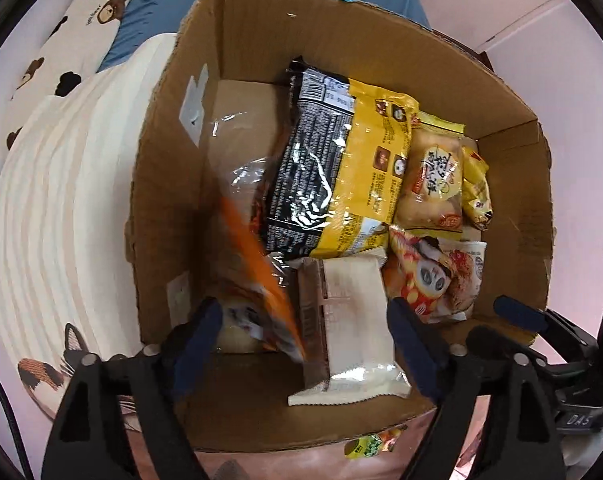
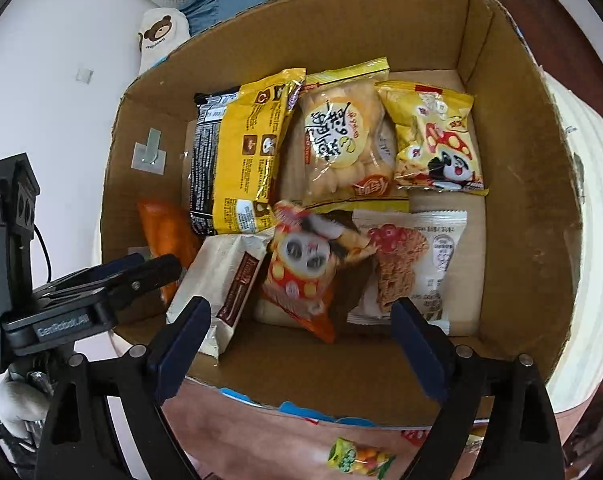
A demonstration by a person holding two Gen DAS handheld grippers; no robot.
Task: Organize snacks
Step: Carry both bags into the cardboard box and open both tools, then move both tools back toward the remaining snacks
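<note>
Both grippers hang over the cardboard box point(image 2: 521, 208), pointing steeply down into it. The left gripper point(image 1: 305, 344) has its jaws spread wide, nothing pinched between them; an orange packet point(image 1: 257, 276) sits blurred just under them, near the box's left wall, and a cream wafer packet point(image 1: 357, 320) lies right beside it. The right gripper point(image 2: 301, 340) is spread apart too, gripping nothing, with a red panda snack bag point(image 2: 301, 268) smeared below it, looks like it's loose in the air, though the blur makes that hard to call. Deeper in the box: a black and yellow noodle pack point(image 2: 237, 160) toward the left wall, a clear bag of rice crackers point(image 2: 341, 144) in the middle, a yellow mushroom-print bag point(image 2: 437, 140) toward the right wall, and a white packet with a noodle picture point(image 2: 413, 264) next to the panda bag. Outside the box's near wall, a small green candy bag point(image 2: 357, 458) lies on the wooden surface point(image 2: 261, 428)
</note>
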